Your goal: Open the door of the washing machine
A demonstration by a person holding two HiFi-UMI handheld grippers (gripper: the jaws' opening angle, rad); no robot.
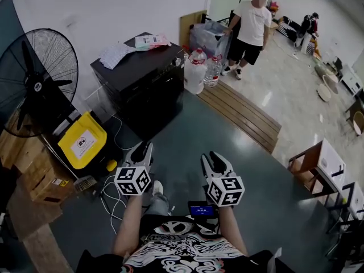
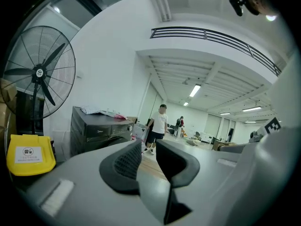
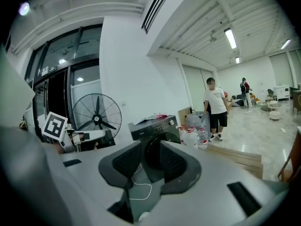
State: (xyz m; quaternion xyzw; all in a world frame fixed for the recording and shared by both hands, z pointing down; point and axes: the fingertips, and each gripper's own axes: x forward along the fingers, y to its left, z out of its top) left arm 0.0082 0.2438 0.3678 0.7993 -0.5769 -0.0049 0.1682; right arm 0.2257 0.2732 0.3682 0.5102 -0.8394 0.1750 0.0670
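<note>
Left gripper [image 1: 141, 151] and right gripper [image 1: 214, 160]: jaws parted, nothing between them. Bare floor [image 1: 187, 131] lies ahead. Beyond it stands the washing machine [image 1: 145, 87], door closed, against the wall. Yellow container [image 1: 83, 140], lid down, at its left. Clear water bottles [image 1: 196, 67] just beside its far corner.

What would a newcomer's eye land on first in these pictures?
The dark washing machine stands against the white wall ahead, door closed, papers on top. A big black fan stands at its left, and the left gripper and right gripper hover open and empty before it.
</note>
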